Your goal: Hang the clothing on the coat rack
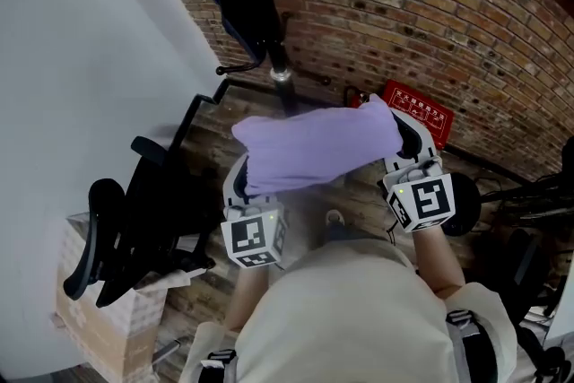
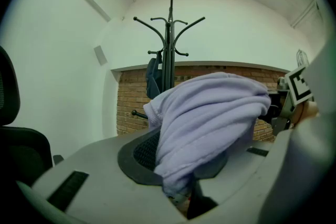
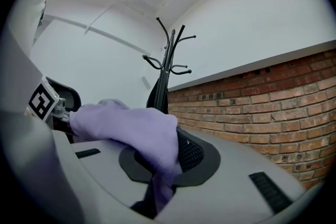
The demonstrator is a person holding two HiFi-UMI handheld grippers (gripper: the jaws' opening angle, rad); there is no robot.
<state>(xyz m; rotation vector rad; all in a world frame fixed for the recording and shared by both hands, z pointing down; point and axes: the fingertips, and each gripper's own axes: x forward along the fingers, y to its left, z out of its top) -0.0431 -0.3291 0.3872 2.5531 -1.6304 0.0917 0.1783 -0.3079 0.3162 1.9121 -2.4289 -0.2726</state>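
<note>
Spanning the gap, the lilac garment sits clamped in the left claw and right claw.

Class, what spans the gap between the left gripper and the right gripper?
A lilac garment, clamped at one end by the left gripper, at the other by the right gripper; the head view shows it.

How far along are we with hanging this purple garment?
Done: the purple garment is lifted up. In hand: the left gripper and right gripper are each shut on an end, with it stretched between them, facing the coat rack. Left: it touches no hook yet, so it needs carrying in and draping over one.
</note>
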